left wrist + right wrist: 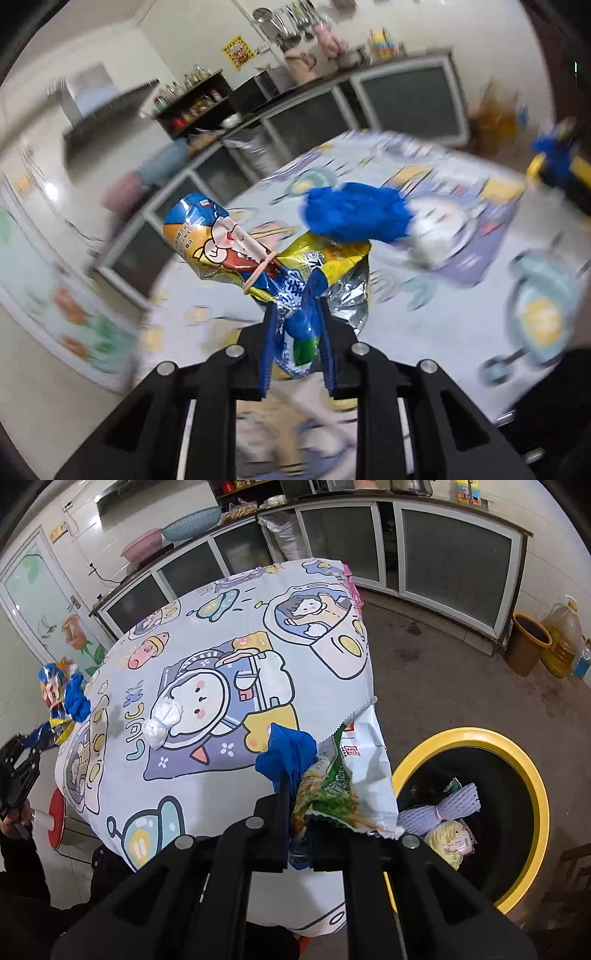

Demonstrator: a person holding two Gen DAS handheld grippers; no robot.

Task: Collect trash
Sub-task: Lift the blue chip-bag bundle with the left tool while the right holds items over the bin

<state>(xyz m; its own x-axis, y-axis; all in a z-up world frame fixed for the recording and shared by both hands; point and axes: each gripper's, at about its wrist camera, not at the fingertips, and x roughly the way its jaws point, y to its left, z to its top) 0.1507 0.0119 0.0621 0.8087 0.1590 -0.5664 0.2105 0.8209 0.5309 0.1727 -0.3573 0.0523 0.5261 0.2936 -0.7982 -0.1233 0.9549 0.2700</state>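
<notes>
Trash items are clamped in both grippers. At lower centre of the left wrist view, the left gripper (297, 328) is nearly closed on a yellow-blue snack wrapper (236, 251) bound with a rubber band (260, 271), lifted above the cartoon tablecloth (461, 295); motion blur obscures contact detail. At lower centre of the right wrist view, the right gripper (297, 834), fully closed and angled downward, grips a green-white snack bag (354, 775) with blue crumpled material (288, 753) beside it. A yellow-rimmed bin (532, 775) at lower right holds discarded packaging. A white wad (162, 720) lies on the cloth at centre left.
</notes>
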